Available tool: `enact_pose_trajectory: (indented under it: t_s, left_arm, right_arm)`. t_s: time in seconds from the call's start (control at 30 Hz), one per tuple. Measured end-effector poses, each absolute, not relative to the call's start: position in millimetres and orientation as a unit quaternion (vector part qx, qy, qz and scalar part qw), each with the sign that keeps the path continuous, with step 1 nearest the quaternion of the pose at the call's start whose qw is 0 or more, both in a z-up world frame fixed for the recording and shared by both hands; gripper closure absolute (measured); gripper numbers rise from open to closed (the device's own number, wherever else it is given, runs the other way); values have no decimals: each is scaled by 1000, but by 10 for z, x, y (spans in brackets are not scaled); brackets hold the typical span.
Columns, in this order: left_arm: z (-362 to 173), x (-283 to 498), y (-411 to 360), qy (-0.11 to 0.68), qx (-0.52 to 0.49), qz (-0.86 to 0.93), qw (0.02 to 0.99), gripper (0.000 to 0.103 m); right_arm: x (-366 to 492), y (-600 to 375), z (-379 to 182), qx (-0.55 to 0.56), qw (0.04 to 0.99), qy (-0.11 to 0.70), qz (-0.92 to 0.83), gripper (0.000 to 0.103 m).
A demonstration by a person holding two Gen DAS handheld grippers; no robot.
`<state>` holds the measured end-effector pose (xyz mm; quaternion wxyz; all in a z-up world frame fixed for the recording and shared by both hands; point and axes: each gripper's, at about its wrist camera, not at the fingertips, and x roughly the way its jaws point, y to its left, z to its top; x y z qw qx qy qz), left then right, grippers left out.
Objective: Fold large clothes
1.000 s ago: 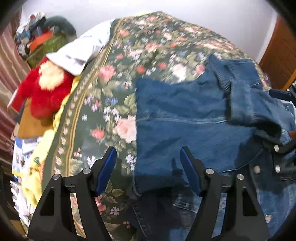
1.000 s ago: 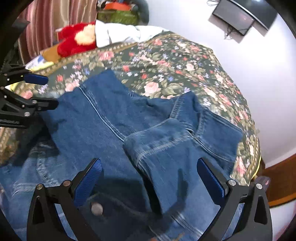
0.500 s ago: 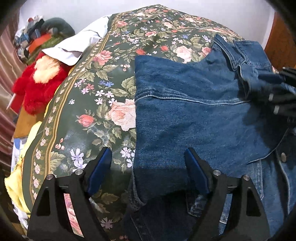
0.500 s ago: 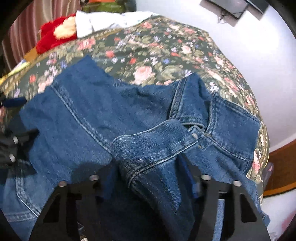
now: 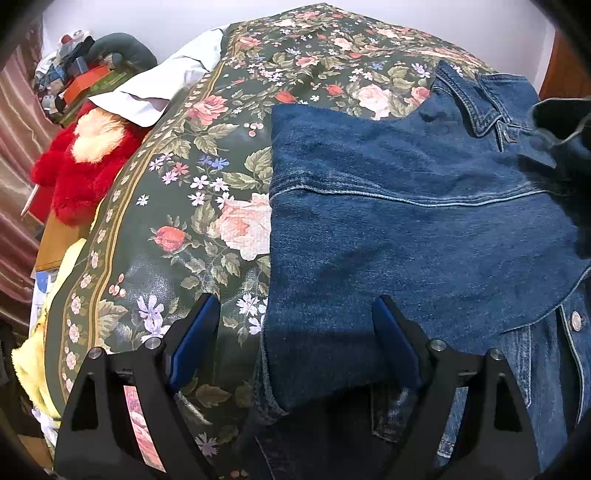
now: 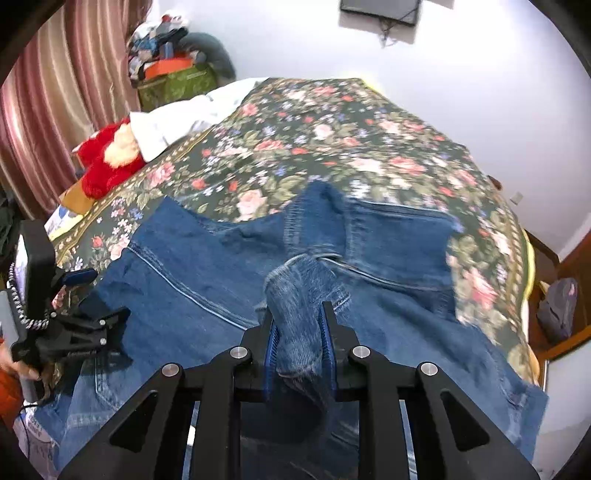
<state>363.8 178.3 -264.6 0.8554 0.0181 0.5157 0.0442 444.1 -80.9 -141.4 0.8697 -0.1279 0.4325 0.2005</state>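
Observation:
A blue denim jacket (image 5: 424,221) lies spread on the floral bedspread (image 5: 207,206), its left side folded over. My left gripper (image 5: 295,332) hovers low over the jacket's left edge. Its jaws are opening and the pads touch nothing, with the folded edge lying beneath the gap. In the right wrist view the jacket (image 6: 192,266) fills the near half of the bed. My right gripper (image 6: 299,332) is closing, its blue pads pinching a bunched sleeve (image 6: 295,295) lifted off the jacket. The left gripper (image 6: 99,295) shows at the left there, held by a hand.
A red plush toy (image 5: 77,177) and a white pillow (image 5: 159,88) lie at the bed's far left, by a striped curtain (image 6: 62,96) and piled boxes (image 6: 173,74). A dark screen (image 6: 380,11) hangs on the white wall. A backpack (image 6: 557,306) sits on the floor at right.
My right gripper went from wide open to shut on the sleeve, then lifted it and rolled. My left gripper sank closer to the jacket's left edge and its jaws widened.

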Motion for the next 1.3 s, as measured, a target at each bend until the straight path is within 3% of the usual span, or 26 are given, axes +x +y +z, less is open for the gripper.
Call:
enact_pose_trajectory:
  t_s: [0.8,1.1,1.3]
  left_arm:
    - [-2661,3685,1719,536,31,68,841,16]
    - [-2102,3791,1561,505,-6,35,862,17]
    - [-2088,3899,1124,508,12,-25,861,17]
  right_arm:
    - [4174,-2759,-1486,-35,880,471,47,86]
    - [4278,-2355,-1324,-24,868,485,104,85]
    - [4381,-1907,-1808,-146,832,527,94,85]
